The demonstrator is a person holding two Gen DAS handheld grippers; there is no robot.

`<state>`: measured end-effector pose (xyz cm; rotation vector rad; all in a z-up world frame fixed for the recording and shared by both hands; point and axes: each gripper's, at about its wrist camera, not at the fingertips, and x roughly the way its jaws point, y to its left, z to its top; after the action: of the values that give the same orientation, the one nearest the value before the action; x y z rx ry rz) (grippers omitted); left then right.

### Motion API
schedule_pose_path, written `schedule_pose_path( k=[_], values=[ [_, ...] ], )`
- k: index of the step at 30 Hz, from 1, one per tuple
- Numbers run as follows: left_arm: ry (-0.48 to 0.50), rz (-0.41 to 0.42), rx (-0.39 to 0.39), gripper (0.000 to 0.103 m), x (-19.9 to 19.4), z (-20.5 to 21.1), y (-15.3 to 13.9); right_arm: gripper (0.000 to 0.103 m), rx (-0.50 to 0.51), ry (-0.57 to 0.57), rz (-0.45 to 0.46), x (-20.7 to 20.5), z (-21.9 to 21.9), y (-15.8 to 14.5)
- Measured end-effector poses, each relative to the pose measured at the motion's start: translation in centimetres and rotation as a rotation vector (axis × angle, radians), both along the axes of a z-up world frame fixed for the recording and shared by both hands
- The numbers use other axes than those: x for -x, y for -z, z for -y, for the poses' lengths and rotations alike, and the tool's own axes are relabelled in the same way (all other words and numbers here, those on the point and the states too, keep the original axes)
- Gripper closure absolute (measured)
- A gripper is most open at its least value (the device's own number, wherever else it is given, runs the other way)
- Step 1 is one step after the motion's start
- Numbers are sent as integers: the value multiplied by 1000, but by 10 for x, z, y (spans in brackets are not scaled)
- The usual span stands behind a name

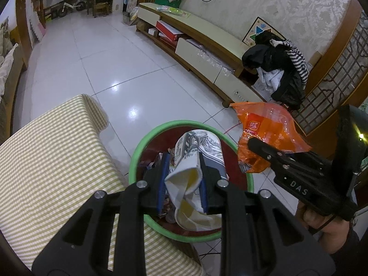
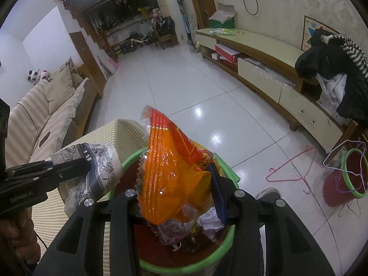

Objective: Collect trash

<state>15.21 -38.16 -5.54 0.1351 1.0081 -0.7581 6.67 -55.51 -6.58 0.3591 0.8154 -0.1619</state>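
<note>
Left gripper (image 1: pixel 181 184): squeezes the crushed paper cup (image 1: pixel 195 158) over the green-rimmed bin (image 1: pixel 147 142), ready to drop.
Right gripper (image 2: pixel 177 197): pinches the orange wrapper (image 2: pixel 170 168) above the same bin.

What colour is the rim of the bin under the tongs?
Green; the bin rim around the dark red inside shows best in the left wrist view.

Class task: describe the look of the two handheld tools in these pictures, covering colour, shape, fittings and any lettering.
Both are black plastic frames with triangular cut-outs and round silver bolts. The left tool and right tool have blue pads inside their fingers. Seen from the left camera, the right tool's side bears raised letters "DAS" and has a pistol-style handle.
</note>
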Motion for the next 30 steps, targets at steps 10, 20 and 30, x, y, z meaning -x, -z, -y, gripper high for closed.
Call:
schedule_pose_path(
  k=[10, 20, 30],
  values=[
    [-2, -14, -14, 80, -7, 10, 12, 63, -1, -5, -25, -7, 4, 11],
    [-15, -18, -27, 79, -9, 12, 18, 60, 15, -22, -39, -15, -2, 17],
    [-67, -10, 4, 33, -11, -4, 9, 30, 45, -30, -31, -12, -8, 7]
  ],
)
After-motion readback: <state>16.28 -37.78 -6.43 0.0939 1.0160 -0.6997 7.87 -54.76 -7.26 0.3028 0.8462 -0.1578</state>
